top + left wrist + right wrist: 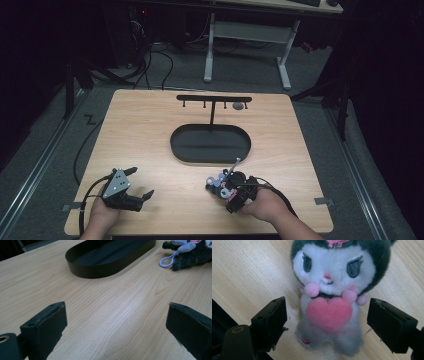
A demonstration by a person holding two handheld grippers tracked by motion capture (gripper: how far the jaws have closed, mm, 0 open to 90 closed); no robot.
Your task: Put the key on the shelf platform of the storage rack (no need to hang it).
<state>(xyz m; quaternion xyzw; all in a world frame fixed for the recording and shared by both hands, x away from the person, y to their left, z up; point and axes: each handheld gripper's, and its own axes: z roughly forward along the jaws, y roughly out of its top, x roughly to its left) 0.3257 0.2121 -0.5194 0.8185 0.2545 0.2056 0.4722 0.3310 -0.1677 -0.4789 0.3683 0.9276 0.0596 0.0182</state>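
Right gripper view: right gripper [325, 322] jaws apart, straddling plush toy [332, 290] mid-frame, pads not touching | high view: toy lower right ctr, lying on table [150, 130] | left gripper [116, 327] wide apart, holds nothing, lower left.

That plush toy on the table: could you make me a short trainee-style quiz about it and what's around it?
1. True or false: the right hand-held gripper has its pads pressed on the plush toy.
2. What does the plush toy hold at its chest? A) a pink heart B) a yellow star C) a green leaf
3. Fill in: the black oval tray lies on the ____ table, in front of a black hook stand.

Key
1. False: the toy lies between the jaws, with gaps on both sides.
2. A
3. wooden
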